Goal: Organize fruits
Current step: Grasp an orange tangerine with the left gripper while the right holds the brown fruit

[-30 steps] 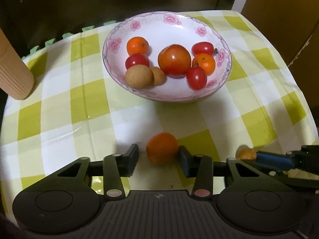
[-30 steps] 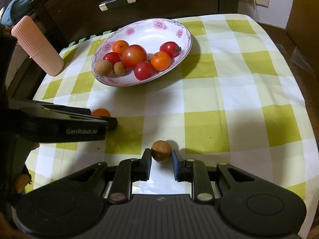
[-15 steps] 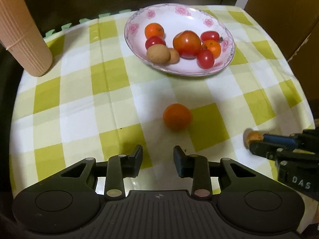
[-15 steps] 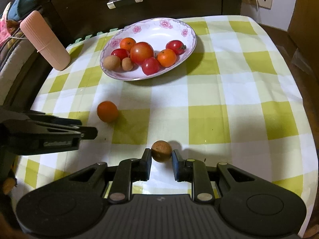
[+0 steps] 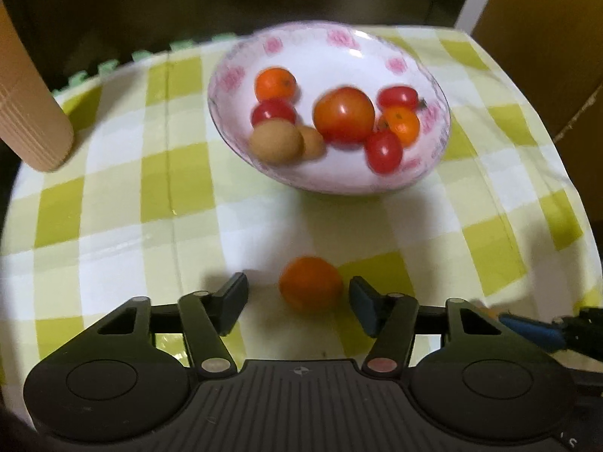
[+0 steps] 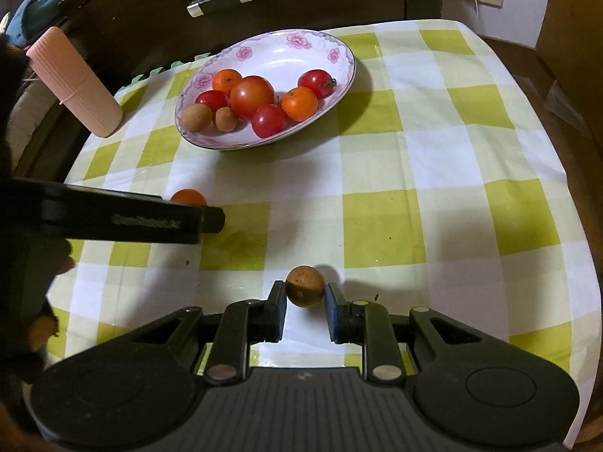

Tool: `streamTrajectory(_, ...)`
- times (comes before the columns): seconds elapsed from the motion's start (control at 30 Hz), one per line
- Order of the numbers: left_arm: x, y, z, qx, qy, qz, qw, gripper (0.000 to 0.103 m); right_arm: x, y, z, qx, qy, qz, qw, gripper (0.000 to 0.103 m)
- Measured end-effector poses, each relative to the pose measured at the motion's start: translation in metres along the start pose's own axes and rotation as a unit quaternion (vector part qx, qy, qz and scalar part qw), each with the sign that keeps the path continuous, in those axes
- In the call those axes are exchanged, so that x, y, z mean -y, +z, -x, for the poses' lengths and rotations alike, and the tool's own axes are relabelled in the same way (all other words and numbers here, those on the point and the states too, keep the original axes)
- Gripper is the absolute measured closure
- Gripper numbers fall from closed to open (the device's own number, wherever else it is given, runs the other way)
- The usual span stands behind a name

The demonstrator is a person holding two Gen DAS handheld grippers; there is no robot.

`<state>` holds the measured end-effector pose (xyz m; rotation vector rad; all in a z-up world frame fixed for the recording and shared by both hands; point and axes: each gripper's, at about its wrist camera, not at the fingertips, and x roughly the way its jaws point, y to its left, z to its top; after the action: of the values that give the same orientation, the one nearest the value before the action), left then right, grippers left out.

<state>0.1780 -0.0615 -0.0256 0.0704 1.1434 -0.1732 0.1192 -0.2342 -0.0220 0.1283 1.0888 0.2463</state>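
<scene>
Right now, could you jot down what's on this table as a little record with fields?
surface: green and white checked tablecloth
plate: floral rim, holds tomatoes, small oranges and two brown fruits
loose orange: on the cloth, between the left hand-held gripper jaws, which are opening, not pressing it
brown fruit: clamped in the right hand-held gripper
pink ribbed cup: at the table's far left edge

Both wrist views look steeply down, close above the checked tablecloth (image 6: pixel 377 196) — shared ground: fruit bowl (image 5: pixel 422 173), nearer in left view.
</scene>
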Motion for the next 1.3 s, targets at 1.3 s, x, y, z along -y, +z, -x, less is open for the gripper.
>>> streamTrajectory(1.3,-0.018,-0.002,0.006,-0.021,0.001,-0.011,0.9997,0.047,-0.005,0.000,0.001,-0.001,0.000,0.010,1.000,0.081)
